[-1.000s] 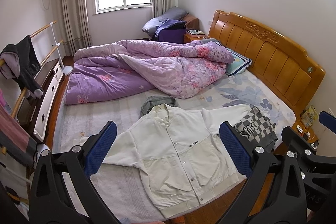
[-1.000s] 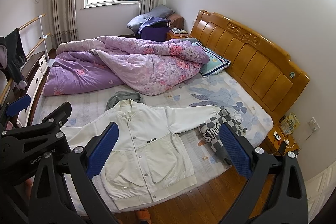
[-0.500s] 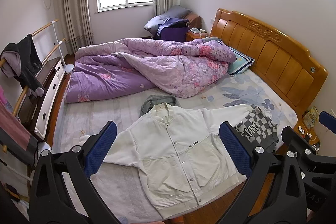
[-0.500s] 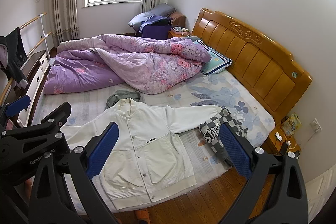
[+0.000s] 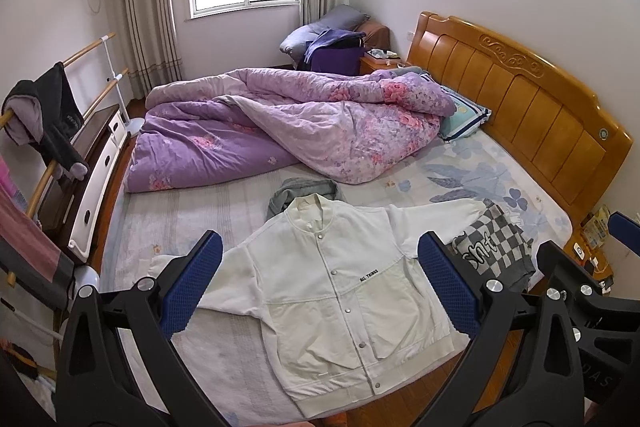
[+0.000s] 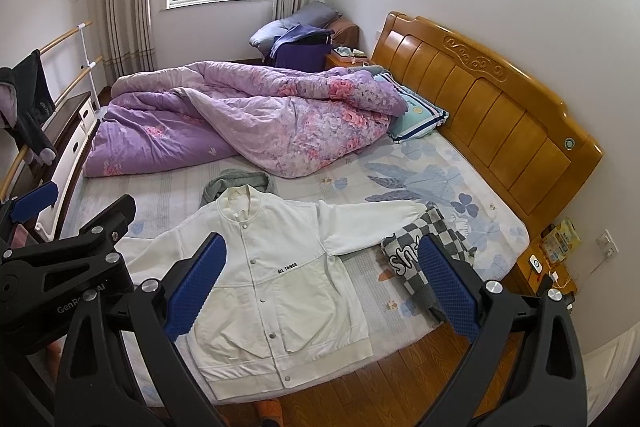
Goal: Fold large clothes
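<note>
The bedroom held a wide bed [image 5: 532,211] with a carved wooden headboard [image 5: 520,107], a pale leaf-printed sheet and a rumpled purple floral quilt [image 5: 288,131] heaped toward the window side. Over the last second the view from both cameras had drifted only slightly, the bed sliding a little lower and nearer in frame, while nothing on the mattress had shifted; in my judgement the folding had not begun and the person was still lining up over the garment. The large white snap-front jacket [image 5: 340,283] lay flat and face-up near the bed's front edge, sleeves spread to each side, its hem close to the mattress edge. A crumpled grey garment [image 5: 296,191] sat just behind its collar, and a grey-and-white checked garment [image 5: 496,247] lay touching the end of one sleeve. The left tongs [image 5: 320,291] hovered well above the jacket, blue pads spread wide and holding nothing. The right tongs [image 6: 320,287] hung likewise beside them, spread and empty, aimed at the jacket's body.
</note>
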Action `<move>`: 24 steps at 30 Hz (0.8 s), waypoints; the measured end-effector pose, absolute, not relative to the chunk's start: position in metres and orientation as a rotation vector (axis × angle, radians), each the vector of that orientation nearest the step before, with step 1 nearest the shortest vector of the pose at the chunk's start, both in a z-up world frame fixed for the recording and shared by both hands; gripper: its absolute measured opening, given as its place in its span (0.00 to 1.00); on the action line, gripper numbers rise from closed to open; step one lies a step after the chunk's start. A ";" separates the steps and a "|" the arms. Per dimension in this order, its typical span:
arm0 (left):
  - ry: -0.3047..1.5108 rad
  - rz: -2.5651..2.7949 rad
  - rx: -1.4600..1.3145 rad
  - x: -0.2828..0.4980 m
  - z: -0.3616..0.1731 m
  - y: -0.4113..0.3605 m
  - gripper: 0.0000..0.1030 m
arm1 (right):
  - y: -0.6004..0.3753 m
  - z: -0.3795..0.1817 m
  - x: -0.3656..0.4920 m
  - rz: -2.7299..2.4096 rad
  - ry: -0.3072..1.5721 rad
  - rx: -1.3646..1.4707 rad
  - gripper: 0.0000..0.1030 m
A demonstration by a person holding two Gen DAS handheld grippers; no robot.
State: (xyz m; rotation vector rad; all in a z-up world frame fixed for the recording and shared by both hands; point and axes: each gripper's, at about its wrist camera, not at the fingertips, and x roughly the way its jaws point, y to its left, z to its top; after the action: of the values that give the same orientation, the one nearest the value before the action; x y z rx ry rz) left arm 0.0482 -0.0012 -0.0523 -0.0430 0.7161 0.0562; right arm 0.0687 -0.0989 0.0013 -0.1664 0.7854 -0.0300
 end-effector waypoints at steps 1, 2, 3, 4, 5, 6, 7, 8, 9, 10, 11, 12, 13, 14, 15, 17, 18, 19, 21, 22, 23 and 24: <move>0.719 0.060 -0.042 0.049 -0.052 -0.002 0.95 | -0.100 0.001 0.070 -0.028 0.788 -0.166 0.90; 0.722 0.062 -0.041 0.054 -0.050 -0.006 0.95 | -0.103 0.000 0.073 -0.024 0.792 -0.165 0.90; 0.725 0.065 -0.041 0.054 -0.050 -0.006 0.95 | -0.104 0.000 0.075 -0.022 0.794 -0.165 0.90; 0.729 0.068 -0.041 0.058 -0.049 -0.010 0.95 | -0.106 -0.001 0.076 -0.019 0.795 -0.165 0.90; 0.731 0.071 -0.040 0.058 -0.049 -0.012 0.95 | -0.107 -0.001 0.077 -0.016 0.798 -0.165 0.90; 0.734 0.074 -0.039 0.060 -0.049 -0.014 0.95 | -0.108 -0.002 0.078 -0.013 0.802 -0.166 0.90; 0.738 0.077 -0.040 0.061 -0.048 -0.015 0.95 | -0.109 -0.002 0.079 -0.011 0.804 -0.167 0.90; 0.741 0.079 -0.043 0.063 -0.048 -0.017 0.95 | -0.110 -0.002 0.081 -0.008 0.806 -0.169 0.90; 0.746 0.081 -0.044 0.068 -0.048 -0.019 0.95 | -0.112 -0.003 0.083 -0.006 0.810 -0.172 0.90; 0.752 0.084 -0.046 0.070 -0.048 -0.021 0.95 | -0.113 -0.004 0.083 -0.003 0.813 -0.174 0.90; 0.757 0.086 -0.048 0.072 -0.048 -0.021 0.95 | -0.115 -0.005 0.087 0.000 0.818 -0.175 0.90; 0.762 0.090 -0.050 0.073 -0.049 -0.022 0.95 | -0.117 -0.006 0.089 0.004 0.823 -0.175 0.90; 0.768 0.094 -0.050 0.075 -0.050 -0.024 0.95 | -0.118 -0.007 0.090 0.008 0.828 -0.175 0.90; 0.774 0.095 -0.050 0.078 -0.051 -0.026 0.95 | -0.120 -0.007 0.094 0.011 0.836 -0.177 0.90; 0.781 0.097 -0.051 0.079 -0.052 -0.028 0.95 | -0.122 -0.007 0.095 0.014 0.839 -0.177 0.90; 0.791 0.102 -0.053 0.086 -0.053 -0.032 0.95 | -0.126 -0.009 0.099 0.021 0.848 -0.179 0.90; 0.795 0.105 -0.053 0.088 -0.054 -0.035 0.95 | -0.129 -0.010 0.101 0.024 0.853 -0.181 0.90; 0.801 0.108 -0.052 0.090 -0.055 -0.037 0.95 | -0.130 -0.011 0.103 0.027 0.857 -0.183 0.90; 0.818 0.107 -0.054 0.096 -0.058 -0.040 0.95 | -0.134 -0.014 0.109 0.036 0.871 -0.186 0.90; 0.829 0.104 -0.056 0.099 -0.059 -0.041 0.95 | -0.135 -0.016 0.111 0.040 0.876 -0.188 0.90; 0.838 0.100 -0.057 0.103 -0.061 -0.042 0.95 | -0.135 -0.019 0.112 0.044 0.882 -0.191 0.90; 0.849 0.099 -0.055 0.106 -0.063 -0.042 0.95 | -0.136 -0.021 0.115 0.050 0.891 -0.193 0.90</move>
State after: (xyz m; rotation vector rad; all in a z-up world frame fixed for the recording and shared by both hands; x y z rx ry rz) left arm 0.1062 -0.0424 -0.0630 -0.0555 0.8488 0.0992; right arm 0.1150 -0.1358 -0.0212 -0.1933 0.8911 0.0495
